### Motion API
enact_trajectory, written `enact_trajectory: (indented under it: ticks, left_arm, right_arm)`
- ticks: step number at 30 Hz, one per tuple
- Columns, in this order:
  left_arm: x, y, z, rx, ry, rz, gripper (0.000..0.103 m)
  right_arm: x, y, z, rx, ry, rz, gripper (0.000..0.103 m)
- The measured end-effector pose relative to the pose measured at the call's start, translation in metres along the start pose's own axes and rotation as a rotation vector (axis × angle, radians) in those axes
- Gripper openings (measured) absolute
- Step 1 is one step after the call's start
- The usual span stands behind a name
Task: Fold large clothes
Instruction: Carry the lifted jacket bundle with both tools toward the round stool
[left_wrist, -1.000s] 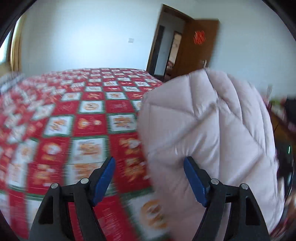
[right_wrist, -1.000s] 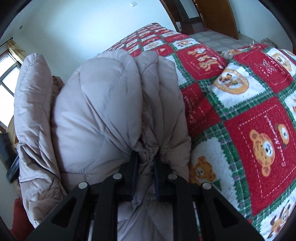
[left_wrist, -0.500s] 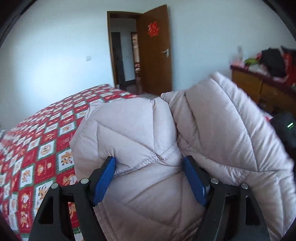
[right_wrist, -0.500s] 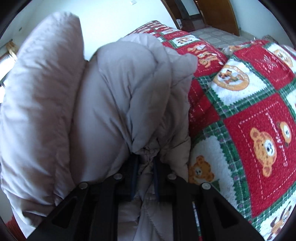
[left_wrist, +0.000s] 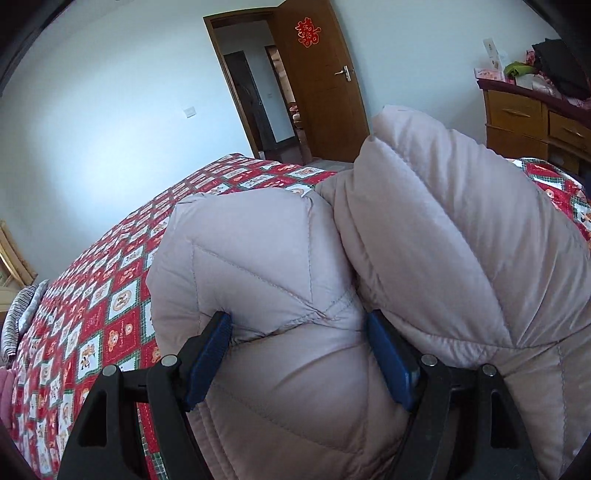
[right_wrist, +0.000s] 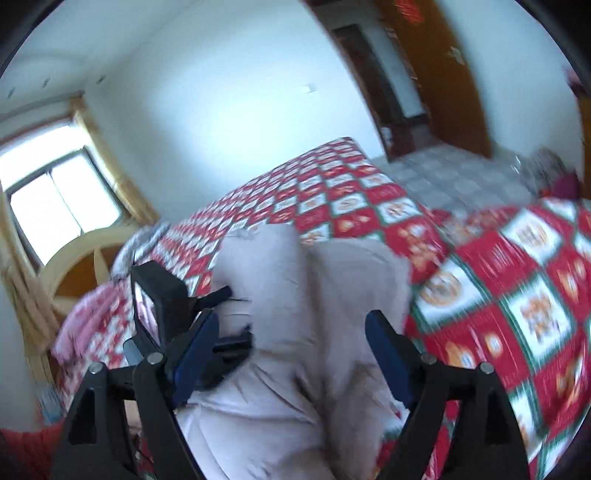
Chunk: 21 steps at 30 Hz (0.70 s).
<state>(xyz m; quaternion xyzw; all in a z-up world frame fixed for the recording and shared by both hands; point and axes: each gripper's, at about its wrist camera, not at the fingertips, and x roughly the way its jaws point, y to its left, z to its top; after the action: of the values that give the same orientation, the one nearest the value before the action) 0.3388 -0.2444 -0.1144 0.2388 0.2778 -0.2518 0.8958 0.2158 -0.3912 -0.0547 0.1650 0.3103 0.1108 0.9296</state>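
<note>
Two claws are ours. Half a second ago our right gripper (right_wrist: 295, 339) was pinching the puffy pink jacket (right_wrist: 295, 332); now its blue pads (right_wrist: 195, 350) are spread wide and hold nothing. That view has turned blurry too, and now it shows the window (right_wrist: 62, 206) and our other gripper at the left side. The jacket sits in a bunched heap in front of the spread fingers, on the red bear blanket (right_wrist: 517, 295).

Our left gripper (left_wrist: 299, 354) has not changed much. Its blue pads (left_wrist: 210, 354) stay wide apart, and a fat fold of the jacket (left_wrist: 288, 266) bulges between them and touches both. We cannot tell if they really squeeze it. A second thick fold stands just to the right. Behind it we see the blanket (left_wrist: 92, 314), the open brown door (left_wrist: 325, 81) and a wooden dresser (left_wrist: 524, 122).
</note>
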Motion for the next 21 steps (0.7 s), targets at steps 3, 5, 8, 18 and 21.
enact_trajectory:
  ticks: [3, 5, 8, 18, 21]
  left_arm:
    - [-0.002, 0.001, -0.001, -0.011, -0.001, 0.000, 0.077]
    - [0.001, 0.003, 0.000, -0.016, -0.002, 0.002, 0.077]
    - [0.001, 0.000, 0.001, -0.014, 0.001, 0.007, 0.077]
    - [0.012, -0.001, 0.000, -0.054, 0.013, 0.072, 0.079]
    - [0.015, 0.000, 0.000, -0.065, 0.026, 0.078, 0.080]
  right_arm:
    - [0.046, 0.002, -0.004, -0.067, 0.142, -0.056, 0.020]
    - [0.052, -0.003, -0.010, -0.061, 0.141, -0.128, 0.020]
    - [0.062, -0.020, -0.024, 0.012, 0.149, -0.145, 0.019]
    - [0.098, -0.045, -0.039, 0.153, 0.208, -0.134, 0.016]
    - [0.100, -0.042, -0.040, 0.164, 0.205, -0.136, 0.016]
